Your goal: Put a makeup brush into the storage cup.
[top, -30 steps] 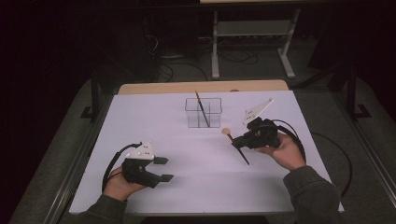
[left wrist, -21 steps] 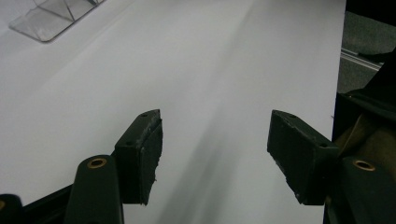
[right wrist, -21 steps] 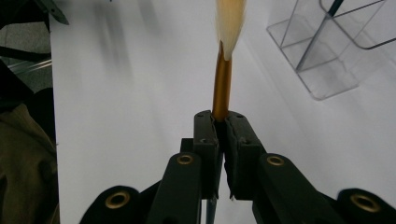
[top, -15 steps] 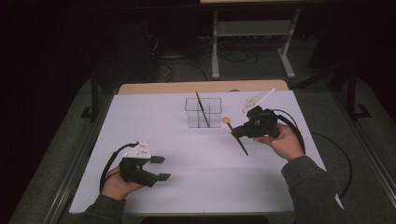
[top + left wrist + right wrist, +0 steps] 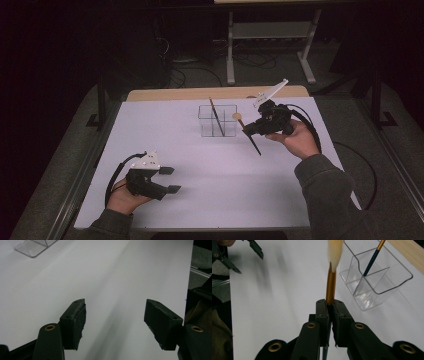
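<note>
The right gripper (image 5: 331,305) was clenched on the paintbrush (image 5: 331,285) at its gold ferrule, soft pale bristles just ahead of the jaws. Light, stiff and slick, it probably wanted that firm ferrule grip. Beyond stood the clear holder (image 5: 377,277); the left gripper (image 5: 169,180) sat released.

Brush (image 5: 331,277): gold ferrule, pale bristle tuft, dark handle. Held in air above white table (image 5: 165,130) toward far right part, tilted, tuft end up and toward clear holder (image 5: 218,120), handle end slanting down toward near edge.

Clear holder: transparent, divided into compartments, upright near middle of far edge. Second brush (image 5: 216,116), dark handle, leans inside one compartment.
</note>
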